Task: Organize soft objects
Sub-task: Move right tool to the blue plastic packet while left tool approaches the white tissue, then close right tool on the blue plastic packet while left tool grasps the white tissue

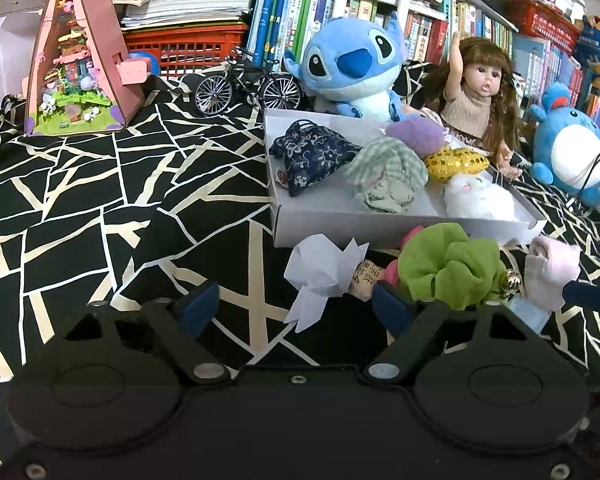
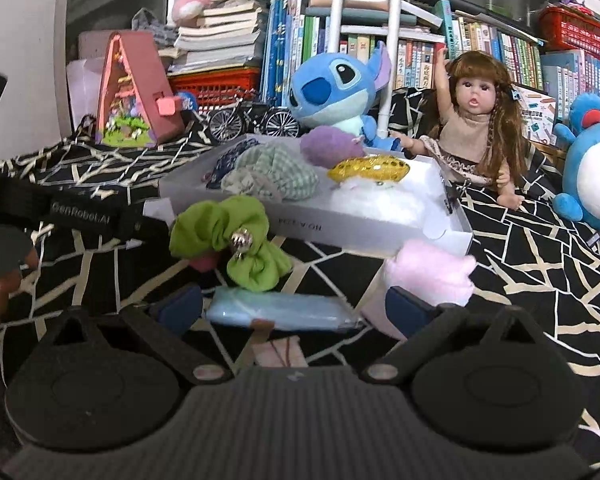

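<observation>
Soft items lie loose on the black patterned cloth [image 1: 100, 208], in front of the white box [image 1: 380, 222]. Left gripper [image 1: 296, 312]: jaws apart, pads pressing nothing, white crumpled piece [image 1: 320, 268] just ahead between them. Right gripper [image 2: 292, 306]: jaws apart, pale blue pack [image 2: 280, 308] lying between, contact unclear. Green scrunchie [image 2: 228, 236] and pink sock [image 2: 432, 268] near box front. Inside box: navy pouch [image 1: 312, 152], checked cloth [image 1: 384, 164], gold sequin piece [image 1: 456, 164], white plush [image 1: 480, 196]. Behind: blue plush [image 1: 352, 68], doll [image 1: 476, 96].

Packed bookshelves [image 1: 440, 20] behind a black, cream-lined cloth [image 1: 100, 200]; white wall [image 2: 20, 40] left.
</observation>
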{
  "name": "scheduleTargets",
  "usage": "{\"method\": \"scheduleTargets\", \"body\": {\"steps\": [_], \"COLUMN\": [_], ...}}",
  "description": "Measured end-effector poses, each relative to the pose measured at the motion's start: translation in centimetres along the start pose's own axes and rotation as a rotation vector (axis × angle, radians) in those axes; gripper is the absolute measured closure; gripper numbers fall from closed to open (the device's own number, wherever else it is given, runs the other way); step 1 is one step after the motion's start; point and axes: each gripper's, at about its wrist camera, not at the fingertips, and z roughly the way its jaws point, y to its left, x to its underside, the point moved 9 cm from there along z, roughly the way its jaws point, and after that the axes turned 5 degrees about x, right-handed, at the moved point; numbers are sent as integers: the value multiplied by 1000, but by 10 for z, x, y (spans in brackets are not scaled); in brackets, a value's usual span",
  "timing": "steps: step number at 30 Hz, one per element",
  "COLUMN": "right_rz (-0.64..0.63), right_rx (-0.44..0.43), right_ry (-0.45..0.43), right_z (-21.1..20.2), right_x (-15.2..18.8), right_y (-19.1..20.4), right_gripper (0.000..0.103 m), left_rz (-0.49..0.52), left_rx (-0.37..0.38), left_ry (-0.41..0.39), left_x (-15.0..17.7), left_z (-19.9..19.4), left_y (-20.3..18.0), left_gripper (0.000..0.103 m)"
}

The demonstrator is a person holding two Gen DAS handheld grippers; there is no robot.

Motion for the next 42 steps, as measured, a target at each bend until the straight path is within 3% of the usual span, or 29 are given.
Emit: {"method": "scheduleTargets", "body": {"steps": [2,5,32,36,39,42], "right_rz": [-4,6,42,40,50,55], "right_rx": [-1,-2,-33,-37,-42,-50], "right_ry": [5,10,54,64,67,63], "right_z": [1,4,22,23,24,22], "right_x": [3,3,2,4,4,3], "right_y": [1,1,7,9,9,10], "right_gripper": [1,1,2,5,11,16], "left_rz": [2,-6,-17,-22,-26,-22], "left_rx": [2,8,17,26,39,40], "left_ry": [7,12,-4,-8,-8,-11], "left_x": [1,2,-9,-10,-10,-10], "left_z": [1,2,21,20,20,18], "left_y": [0,0,2,2,1,0], "left_gripper": [39,44,43,50,64,65]}}
